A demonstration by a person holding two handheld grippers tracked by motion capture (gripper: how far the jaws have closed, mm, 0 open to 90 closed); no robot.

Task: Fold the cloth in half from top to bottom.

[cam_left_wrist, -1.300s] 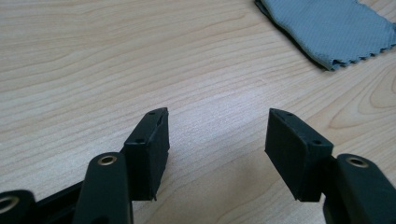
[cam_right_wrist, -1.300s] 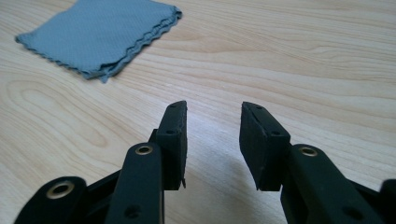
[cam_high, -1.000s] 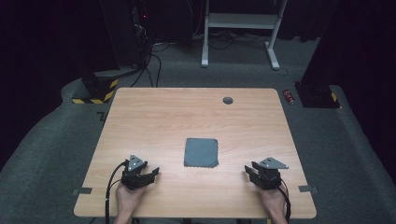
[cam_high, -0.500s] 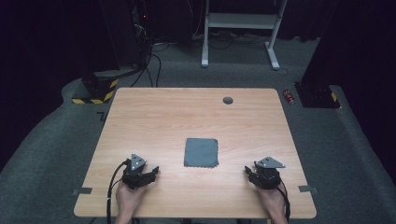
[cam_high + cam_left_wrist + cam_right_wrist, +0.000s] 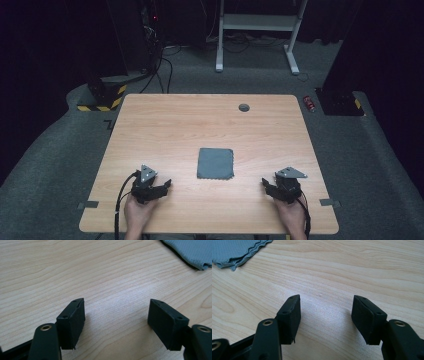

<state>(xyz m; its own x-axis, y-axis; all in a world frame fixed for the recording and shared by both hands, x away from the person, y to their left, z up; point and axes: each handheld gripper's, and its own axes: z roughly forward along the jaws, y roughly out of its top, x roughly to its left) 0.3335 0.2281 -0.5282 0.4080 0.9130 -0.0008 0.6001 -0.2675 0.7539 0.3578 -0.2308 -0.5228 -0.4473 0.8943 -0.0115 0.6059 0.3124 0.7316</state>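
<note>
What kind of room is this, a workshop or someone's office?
Most likely a lab or recording studio: a bare wooden table stands on grey carpet amid dark surroundings, with cables trailing behind and hazard-striped equipment nearby. A folded grey cloth lies between two hand-held grippers.

No legible text, label, brand, number or sign on anything here.

Table point(image 5: 200, 125) brightly lit, surroundings dark; close views sharp, soft glare
</note>
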